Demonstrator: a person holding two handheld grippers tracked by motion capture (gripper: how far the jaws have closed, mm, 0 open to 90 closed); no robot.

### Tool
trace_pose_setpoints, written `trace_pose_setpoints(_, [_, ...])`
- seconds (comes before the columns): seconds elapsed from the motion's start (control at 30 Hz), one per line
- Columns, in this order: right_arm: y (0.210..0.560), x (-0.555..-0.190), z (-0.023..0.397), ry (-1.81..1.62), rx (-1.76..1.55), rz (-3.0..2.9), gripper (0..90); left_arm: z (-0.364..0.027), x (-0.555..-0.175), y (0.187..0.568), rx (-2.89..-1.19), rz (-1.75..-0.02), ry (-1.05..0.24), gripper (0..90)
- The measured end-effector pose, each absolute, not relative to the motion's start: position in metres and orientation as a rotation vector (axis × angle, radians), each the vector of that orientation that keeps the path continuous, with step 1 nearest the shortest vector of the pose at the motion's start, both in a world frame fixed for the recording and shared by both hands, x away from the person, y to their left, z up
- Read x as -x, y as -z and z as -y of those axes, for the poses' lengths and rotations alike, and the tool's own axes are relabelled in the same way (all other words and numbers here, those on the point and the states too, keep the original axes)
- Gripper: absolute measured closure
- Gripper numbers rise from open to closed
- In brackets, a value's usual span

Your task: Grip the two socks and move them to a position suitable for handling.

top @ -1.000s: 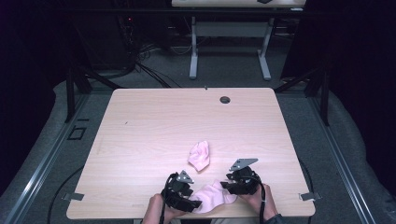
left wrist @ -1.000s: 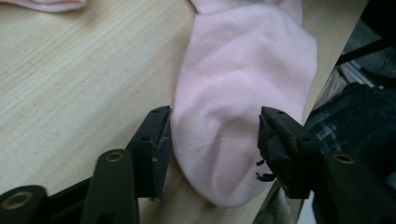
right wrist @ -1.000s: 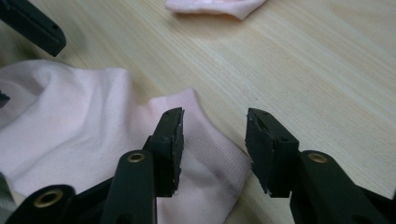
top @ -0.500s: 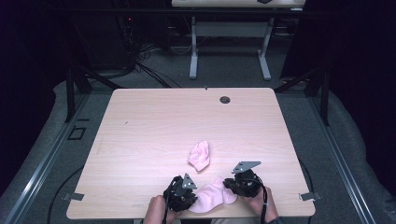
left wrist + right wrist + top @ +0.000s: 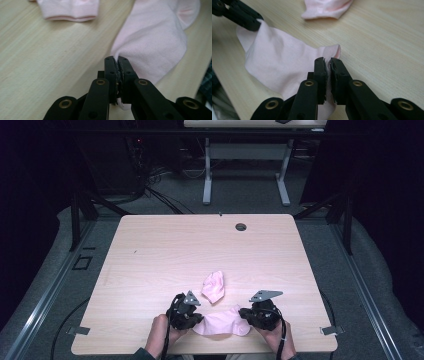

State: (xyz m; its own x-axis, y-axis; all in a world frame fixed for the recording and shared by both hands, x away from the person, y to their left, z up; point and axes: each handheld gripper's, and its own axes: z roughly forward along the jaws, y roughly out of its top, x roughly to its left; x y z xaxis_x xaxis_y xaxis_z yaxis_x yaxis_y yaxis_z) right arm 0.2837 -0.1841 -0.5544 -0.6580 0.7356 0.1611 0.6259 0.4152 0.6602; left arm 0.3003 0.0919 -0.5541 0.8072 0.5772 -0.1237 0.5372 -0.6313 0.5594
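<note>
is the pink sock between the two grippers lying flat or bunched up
Mostly spread. The sock is stretched between the left gripper and right gripper, each shut on an end, with creases near both grips.

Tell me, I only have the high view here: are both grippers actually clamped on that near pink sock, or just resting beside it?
Observer: The left gripper is shut on the near sock; fabric is pinched between its jaws.
Operator: And the right one?
Observer: The right gripper is shut on the sock's opposite end, beside a curled edge.
Operator: The second sock?
Observer: The far sock lies apart, its ribbed cuff facing the left gripper.
</note>
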Motion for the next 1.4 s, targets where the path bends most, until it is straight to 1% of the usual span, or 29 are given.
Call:
trace_pose_setpoints(0.07, [0.560,-0.287,0.182,-1.048,-1.255,-2.515,82.1,-0.094,-0.307,0.558,-2.391,-0.832,-0.074,85.5])
trace_pose_setpoints(0.1, [0.562,-0.288,0.181,-1.044,-1.269,-2.514,79.8,-0.096,-0.308,0.558,-2.383,-0.850,-0.077,82.2])
trace_pose_setpoints(0.17, [0.563,-0.289,0.180,-1.042,-1.275,-2.515,74.7,-0.098,-0.310,0.558,-2.374,-0.858,-0.070,67.6])
trace_pose_setpoints(0.2, [0.562,-0.289,0.181,-1.041,-1.273,-2.512,70.1,-0.104,-0.311,0.556,-2.342,-0.883,-0.075,58.3])
trace_pose_setpoints(0.23, [0.562,-0.289,0.181,-1.041,-1.273,-2.512,70.1,-0.104,-0.311,0.556,-2.342,-0.883,-0.075,52.2])
trace_pose_setpoints(0.27, [0.559,-0.290,0.183,-1.050,-1.268,-2.500,63.0,-0.107,-0.311,0.555,-2.320,-0.890,-0.086,42.0])
trace_pose_setpoints(0.33, [0.556,-0.292,0.185,-1.074,-1.257,-2.492,56.4,-0.117,-0.310,0.552,-2.284,-0.921,-0.115,33.5])
trace_pose_setpoints(0.37, [0.555,-0.293,0.185,-1.084,-1.246,-2.489,54.7,-0.122,-0.311,0.550,-2.263,-0.935,-0.121,30.6])
trace_pose_setpoints(0.47, [0.548,-0.299,0.184,-1.104,-1.222,-2.481,44.4,-0.136,-0.314,0.549,-2.234,-0.981,-0.140,21.2])
trace_pose_setpoints(0.5, [0.548,-0.299,0.184,-1.104,-1.222,-2.481,44.4,-0.136,-0.314,0.549,-2.234,-0.981,-0.140,20.0])
trace_pose_setpoints(0.53, [0.547,-0.301,0.183,-1.111,-1.202,-2.481,42.3,-0.141,-0.315,0.549,-2.223,-1.006,-0.160,20.0])
trace_pose_setpoints(0.6, [0.544,-0.307,0.178,-1.111,-1.165,-2.480,34.9,-0.150,-0.317,0.549,-2.204,-1.039,-0.191,16.8])
trace_pose_setpoints(0.73, [0.540,-0.320,0.165,-1.097,-1.120,-2.496,21.8,-0.164,-0.321,0.547,-2.172,-1.088,-0.235,14.9])
trace_pose_setpoints(0.87, [0.540,-0.330,0.154,-1.089,-1.095,-2.511,14.9,-0.174,-0.325,0.547,-2.145,-1.121,-0.241,10.3])
trace_pose_setpoints(1.03, [0.538,-0.336,0.147,-1.071,-1.070,-2.529,14.1,-0.182,-0.325,0.549,-2.124,-1.160,-0.248,3.9])
trace_pose_setpoints(1.13, [0.536,-0.342,0.141,-1.072,-1.064,-2.528,15.4,-0.191,-0.326,0.549,-2.095,-1.194,-0.257,0.2])
trace_pose_setpoints(1.4, [0.527,-0.348,0.127,-1.062,-1.025,-2.534,21.5,-0.199,-0.328,0.547,-2.064,-1.216,-0.307,0.1])
